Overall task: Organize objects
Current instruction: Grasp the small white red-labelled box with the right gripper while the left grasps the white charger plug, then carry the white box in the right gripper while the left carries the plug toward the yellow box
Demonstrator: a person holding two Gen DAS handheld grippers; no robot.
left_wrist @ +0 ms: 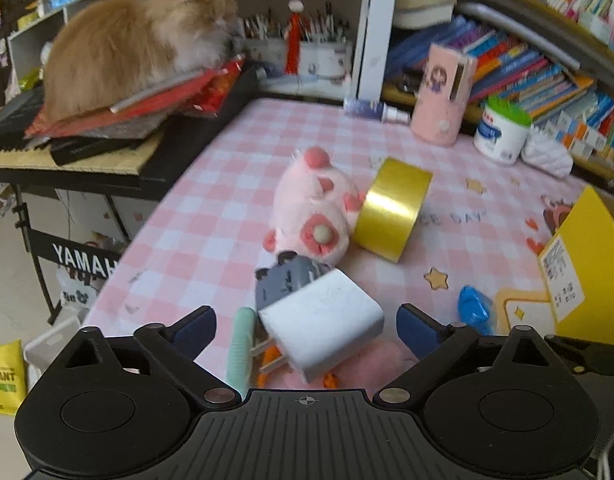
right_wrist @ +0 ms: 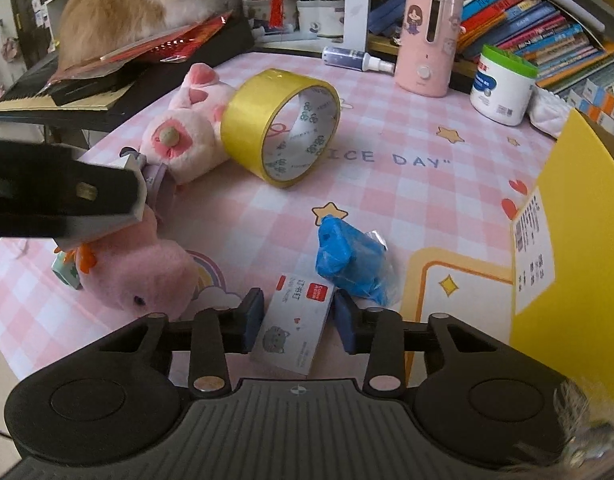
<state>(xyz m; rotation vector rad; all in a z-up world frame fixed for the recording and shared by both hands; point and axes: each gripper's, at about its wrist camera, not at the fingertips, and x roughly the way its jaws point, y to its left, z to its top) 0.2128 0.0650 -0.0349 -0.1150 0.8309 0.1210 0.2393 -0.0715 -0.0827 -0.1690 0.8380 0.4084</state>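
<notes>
Judging from how things lie, the tidying has barely begun: nearly everything is loose on the pink checked surface (right_wrist: 387, 184), and the yellow box (right_wrist: 579, 248) at its right edge looks like the likely bin, though its inside is hidden.

Nearest, the right tool (right_wrist: 299, 320) has its jaws narrowed around a small white card packet (right_wrist: 295, 328) with a cat drawing; the pads sit at its two edges, seemingly touching, but no lift is evident. Just beyond the packet lies a crumpled blue bag (right_wrist: 347, 264), and farther off a yellow tape roll (right_wrist: 283, 128) leans on a pink plush toy (right_wrist: 187, 128).

The left tool (left_wrist: 307, 328) is spread wide, holding nothing, with a white charger (left_wrist: 323, 328) between its fingers and untouched.

Only the right view shows the packet, a second pink plush (right_wrist: 147, 276) left of it, and the left tool from outside. Only the left view shows the charger's prongs and a green ribbed handle (left_wrist: 239, 344) beside it. Both show the cat (left_wrist: 139, 40) far behind the tape roll.
</notes>
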